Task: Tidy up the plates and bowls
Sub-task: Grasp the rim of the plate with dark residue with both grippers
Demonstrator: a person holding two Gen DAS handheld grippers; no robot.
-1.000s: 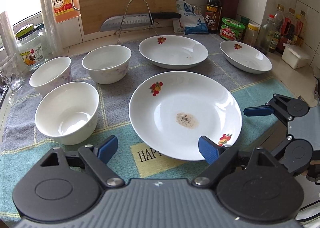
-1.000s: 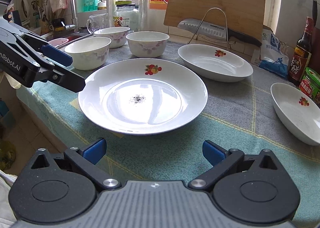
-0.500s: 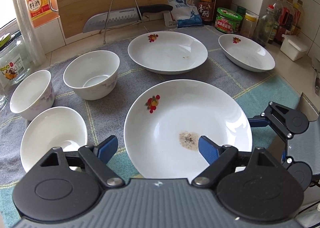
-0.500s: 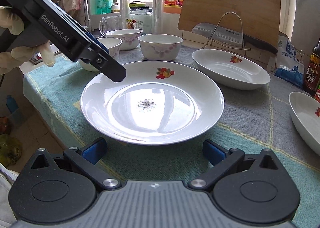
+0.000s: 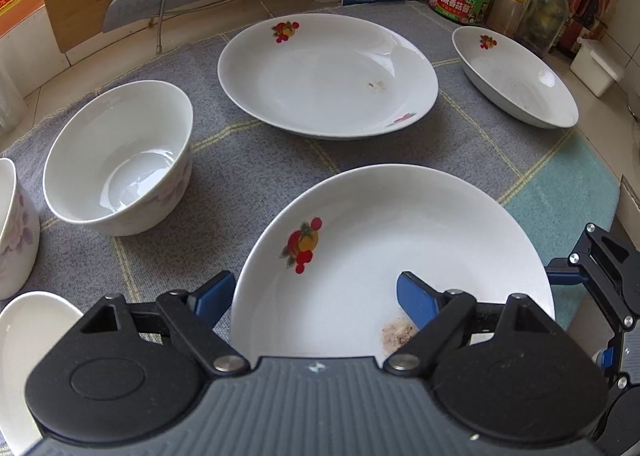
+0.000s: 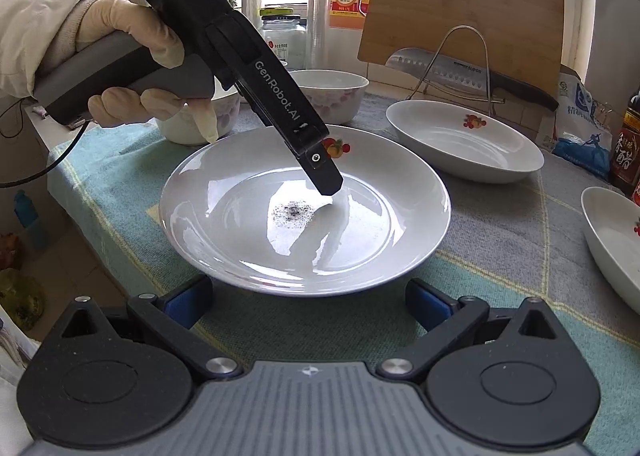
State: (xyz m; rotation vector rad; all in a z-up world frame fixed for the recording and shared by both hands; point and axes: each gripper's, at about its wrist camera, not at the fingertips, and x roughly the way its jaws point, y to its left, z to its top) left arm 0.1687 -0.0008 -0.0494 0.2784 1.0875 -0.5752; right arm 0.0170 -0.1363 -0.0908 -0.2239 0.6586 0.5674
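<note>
Your left gripper (image 5: 316, 296) points steeply down over the near plate (image 5: 400, 240), the big white one with a fruit print and a dark stain in its middle. Its jaws stand wide open and hold nothing: one blue pad is just outside the plate's left rim, the other is above the plate's inside, close to the stain. In the right wrist view your gloved left hand (image 6: 132, 68) holds that gripper tilted over the same plate. Your right gripper (image 6: 308, 302) is in front of the plate's near rim, its jaws also wide open and empty, apart from the rim. The plate lies on the cloth (image 5: 248, 160) that covers the table. Behind it are a second plate (image 5: 328, 76), a third plate (image 5: 516, 76) to the right, and a bowl (image 5: 120, 156) to the left.
</note>
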